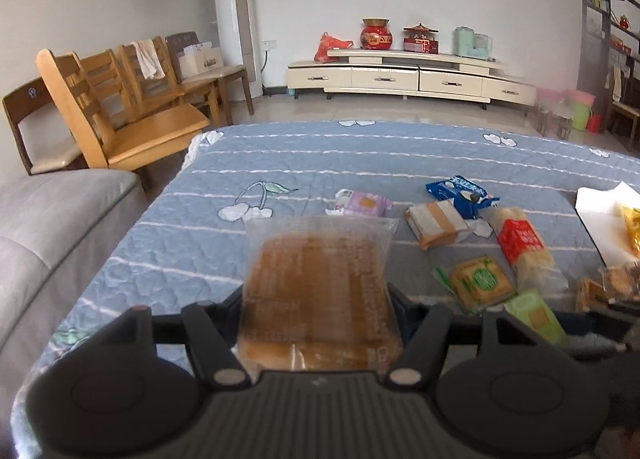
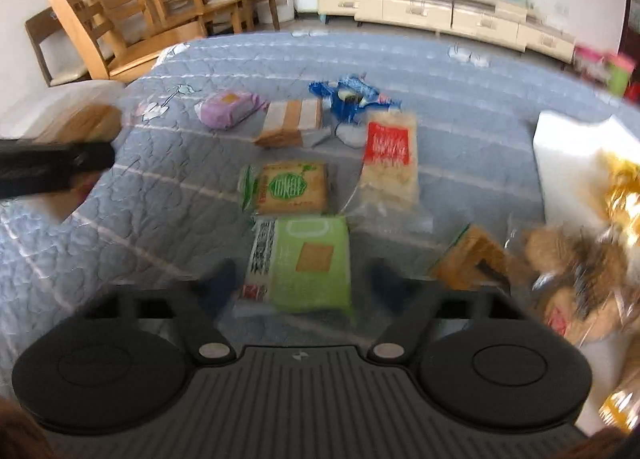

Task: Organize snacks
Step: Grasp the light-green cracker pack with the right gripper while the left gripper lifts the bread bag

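1. We are gripping a clear packet of brown cake (image 1: 318, 291) with the left gripper (image 1: 318, 323), at the lower centre of the left view.
2. We are placing the right gripper (image 2: 300, 283) around the green packet (image 2: 308, 263); whether its blurred pads are touching it, we cannot tell.
3. Other snacks are lying on the blue quilt (image 2: 460, 71), mid-frame.

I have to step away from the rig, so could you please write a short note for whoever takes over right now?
Left gripper: shut on a clear brown snack pack, lifted off the blue quilt.
Right gripper: straddles the light-green pack; grip unclear, blurred.
Loose on the quilt: purple pack, blue pack, red-label pack. Some snacks lie on the white sheet.
Left: place both, sort the rest.
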